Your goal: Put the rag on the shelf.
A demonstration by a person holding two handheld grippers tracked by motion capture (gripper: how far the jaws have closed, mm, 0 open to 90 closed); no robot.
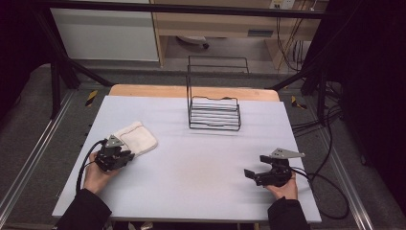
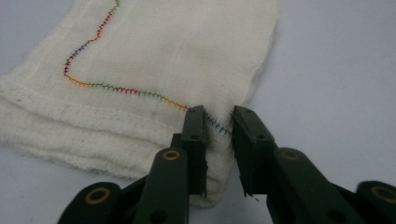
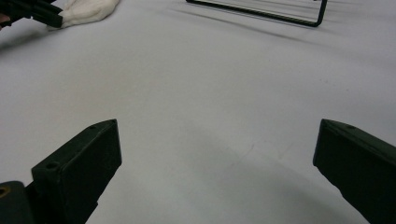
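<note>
Pale grey table covering (image 1: 191,163) spreads under both tools. At its left side lies a folded cream cloth with coloured zigzag stitching (image 2: 154,70); the left gripper (image 2: 218,122) has its jaws narrowly parted over the cloth's near corner, a pinch of fabric between them. The right gripper (image 3: 217,144) rests well apart, jaws wide and empty. A black wire rack (image 1: 214,112) stands farther back.

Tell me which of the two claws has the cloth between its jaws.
The left claw: its narrowly parted jaws straddle a corner of the folded white cloth. The right claw stands wide open over bare table.
</note>
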